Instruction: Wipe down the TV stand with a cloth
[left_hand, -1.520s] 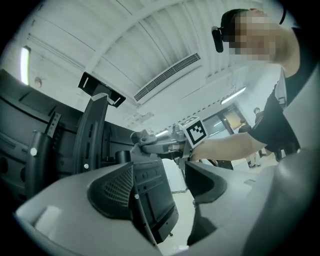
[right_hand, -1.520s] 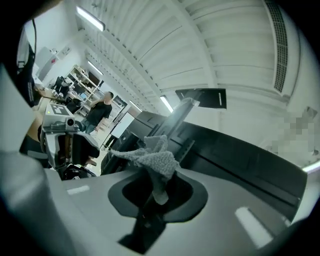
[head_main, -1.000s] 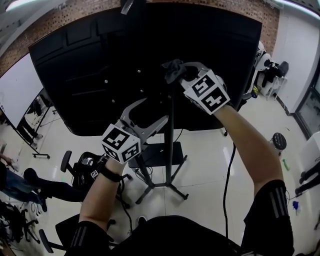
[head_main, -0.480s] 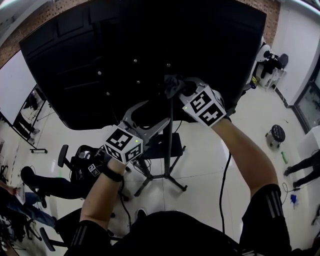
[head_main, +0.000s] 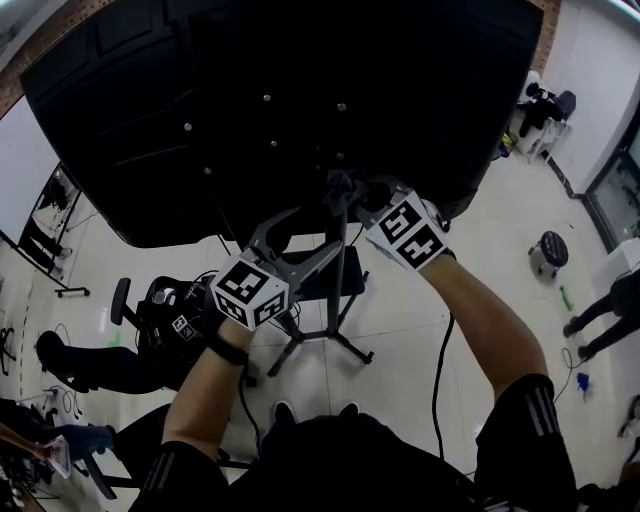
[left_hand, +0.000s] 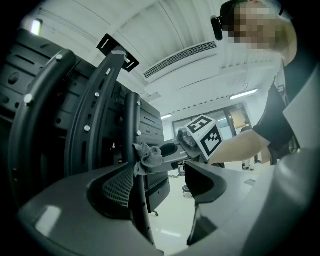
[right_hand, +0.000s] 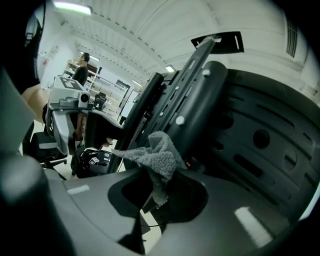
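Note:
The black TV stand's pole (head_main: 340, 290) rises from splayed legs (head_main: 345, 352) to the back of a large black TV (head_main: 300, 90). My right gripper (head_main: 352, 193) is shut on a crumpled grey cloth (head_main: 338, 185) and holds it against the pole just under the mount. The right gripper view shows the cloth (right_hand: 159, 154) bunched above the right gripper (right_hand: 157, 192). My left gripper (head_main: 296, 238) is lower and to the left, open. In the left gripper view the pole (left_hand: 136, 145) runs through the left gripper (left_hand: 160, 182), close to its left jaw, with the cloth (left_hand: 148, 159) beyond.
A black bag (head_main: 172, 322) and an office chair (head_main: 122, 300) sit on the pale floor at left. A cable (head_main: 440, 350) trails right of the stand's legs. A round stool (head_main: 548, 250) stands far right. A seated person's legs (head_main: 80, 362) show at left.
My right gripper has slid down the pole with the cloth, closer to the TV's lower edge. The left gripper has stayed near the pole. The head view has tilted.

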